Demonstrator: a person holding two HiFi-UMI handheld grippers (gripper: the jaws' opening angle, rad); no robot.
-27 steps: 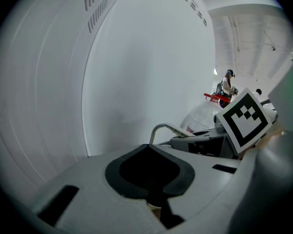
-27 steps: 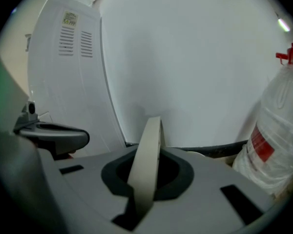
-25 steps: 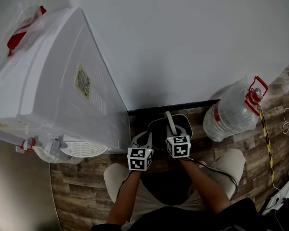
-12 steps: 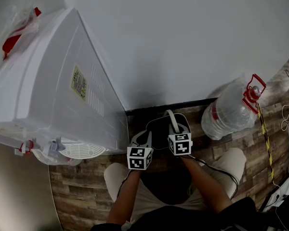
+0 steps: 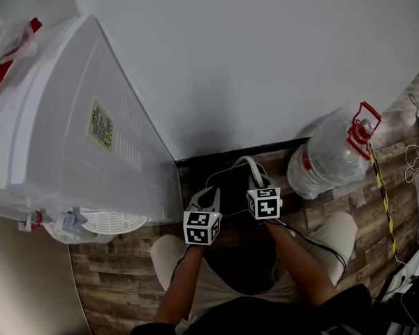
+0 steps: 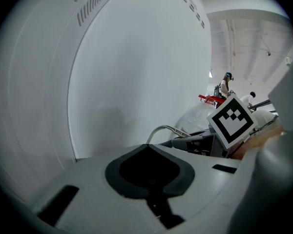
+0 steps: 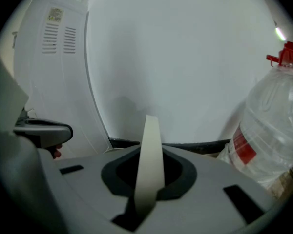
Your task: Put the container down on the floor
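Forward a touch, both grippers have crept. The right gripper [image 5: 257, 183] clamps the pale strap handle [image 7: 149, 150] of the dark round container [image 5: 227, 187], low over the wood-plank floor [image 5: 119, 278] by the wall; the left gripper [image 5: 209, 198] is closed, empty. Lowering seems nearly done: touchdown next, then release

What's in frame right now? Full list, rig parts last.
container: 1, black, low by the baseboard; can't tell if it touches the floor
handle: 1, cream, rising from the container
water bottle: 1, clear with red cap, on the floor right of the container
appliance: 1, white, left, against the wall
tape: 1 strip, yellow-black, on the floor at right
floor: brown wood pattern
left gripper: grey, jaws together, nothing seen between, by the container's left edge
right gripper: grey, shut on the handle
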